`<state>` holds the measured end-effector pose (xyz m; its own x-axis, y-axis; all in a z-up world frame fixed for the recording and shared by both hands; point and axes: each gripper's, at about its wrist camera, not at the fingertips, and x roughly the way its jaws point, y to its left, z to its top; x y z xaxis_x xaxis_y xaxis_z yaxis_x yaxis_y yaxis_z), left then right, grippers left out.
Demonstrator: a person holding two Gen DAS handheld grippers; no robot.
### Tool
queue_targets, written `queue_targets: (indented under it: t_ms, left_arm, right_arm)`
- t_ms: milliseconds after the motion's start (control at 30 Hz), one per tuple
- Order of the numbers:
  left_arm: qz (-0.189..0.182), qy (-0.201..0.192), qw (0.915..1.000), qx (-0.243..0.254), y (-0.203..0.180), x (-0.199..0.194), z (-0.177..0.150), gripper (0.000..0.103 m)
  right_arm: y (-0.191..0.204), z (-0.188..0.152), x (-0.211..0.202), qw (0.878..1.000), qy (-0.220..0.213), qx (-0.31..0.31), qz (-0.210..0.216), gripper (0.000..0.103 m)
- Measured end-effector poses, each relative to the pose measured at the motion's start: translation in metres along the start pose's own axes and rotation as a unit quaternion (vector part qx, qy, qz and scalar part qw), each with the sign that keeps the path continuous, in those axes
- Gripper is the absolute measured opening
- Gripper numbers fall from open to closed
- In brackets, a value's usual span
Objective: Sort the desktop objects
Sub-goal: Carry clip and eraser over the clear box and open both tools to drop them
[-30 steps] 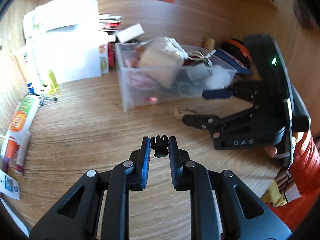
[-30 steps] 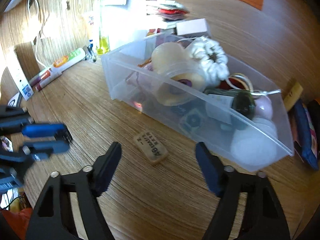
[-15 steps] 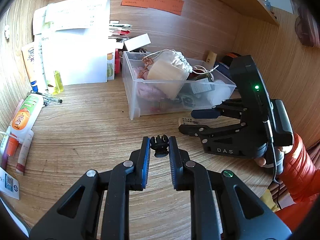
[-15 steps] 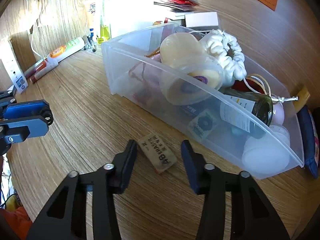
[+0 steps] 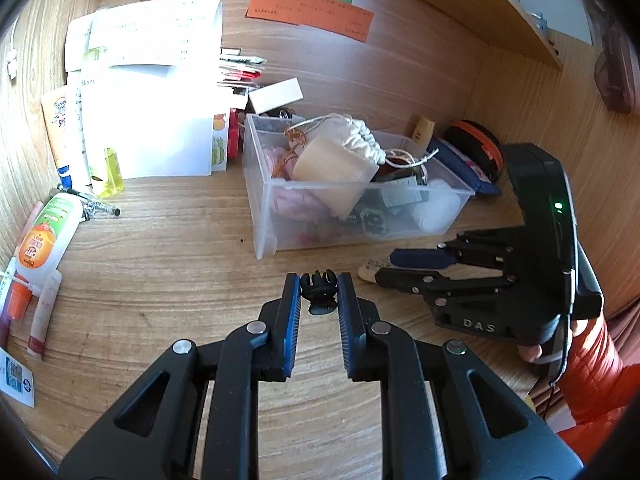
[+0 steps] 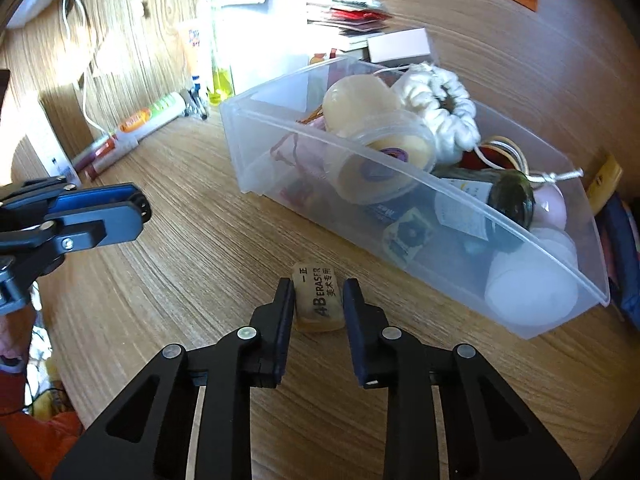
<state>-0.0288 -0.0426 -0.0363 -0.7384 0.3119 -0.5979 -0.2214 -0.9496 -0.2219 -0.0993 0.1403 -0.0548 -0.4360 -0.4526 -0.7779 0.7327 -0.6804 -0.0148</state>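
My left gripper (image 5: 319,288) is shut on a small black hair claw clip (image 5: 318,286), held above the wooden desk in front of the clear plastic bin (image 5: 264,216). My right gripper (image 6: 319,296) has closed onto a beige 4B eraser (image 6: 319,300) lying on the desk just in front of the bin (image 6: 440,232); both pads touch its sides. In the left wrist view the right gripper (image 5: 394,266) sits low at the right, with the eraser (image 5: 370,270) between its fingers. The bin holds a white scrunchie (image 6: 440,108), a cream tub (image 6: 380,152) and a dark bottle (image 6: 500,200).
White papers (image 5: 148,92), a yellow bottle (image 5: 108,172), tubes (image 5: 44,236) and pens (image 5: 88,204) line the left back. A white box (image 5: 276,96), a blue pouch (image 5: 460,164) and a black-orange case (image 5: 476,148) lie behind the bin. Sticky notes (image 5: 308,8) are on the wall.
My right gripper moved down to the eraser and narrowed from wide open until its pads closed on it. My left gripper kept hold of the claw clip and drew back a little from the bin.
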Motion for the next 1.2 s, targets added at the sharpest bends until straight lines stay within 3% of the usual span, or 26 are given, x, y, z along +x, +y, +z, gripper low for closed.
queue_targets:
  t_ms: [100,167,300,433,567,800,900,967,1200]
  left_arm:
    - [0.0,-0.005,1.0,0.002,-0.003,0.0,0.005,0.017]
    - [0.0,-0.009,1.0,0.004,-0.006,0.001,0.008,0.017]
    - [-0.002,-0.009,0.9999,0.009,-0.01,0.005,0.015,0.017]
    - [-0.003,-0.006,0.9999,0.011,-0.011,0.008,0.016,0.017]
    - [-0.006,0.0,1.0,0.002,-0.01,0.014,0.015,0.017]
    - [-0.007,0.003,1.0,-0.005,-0.008,0.016,0.014,0.017]
    - [-0.006,0.001,0.9999,-0.008,-0.006,0.015,0.014,0.017]
    - [-0.004,0.0,0.9999,-0.011,-0.004,0.015,0.015,0.017]
    - [-0.007,-0.009,0.9998,-0.014,0.001,0.012,0.021,0.017]
  right_arm:
    - [-0.007,-0.003,-0.008,1.0,-0.013,0.021,0.014,0.022]
    - [-0.016,-0.005,-0.014,0.998,-0.023,0.045,0.031,0.011]
    - [-0.031,-0.009,-0.023,0.995,-0.038,0.078,0.048,0.011]
    - [-0.034,-0.012,-0.023,0.996,-0.019,0.075,0.045,0.012]
    - [-0.032,-0.012,-0.015,0.996,0.007,0.071,0.051,0.033]
    - [-0.014,-0.009,0.0,0.999,0.022,0.024,0.035,0.035]
    - [-0.01,-0.008,0.002,0.999,0.023,0.009,0.026,0.034]
    - [-0.009,-0.009,0.003,0.999,0.021,0.011,0.034,0.022]
    - [-0.013,-0.006,-0.003,0.998,0.006,0.024,0.057,0.022]
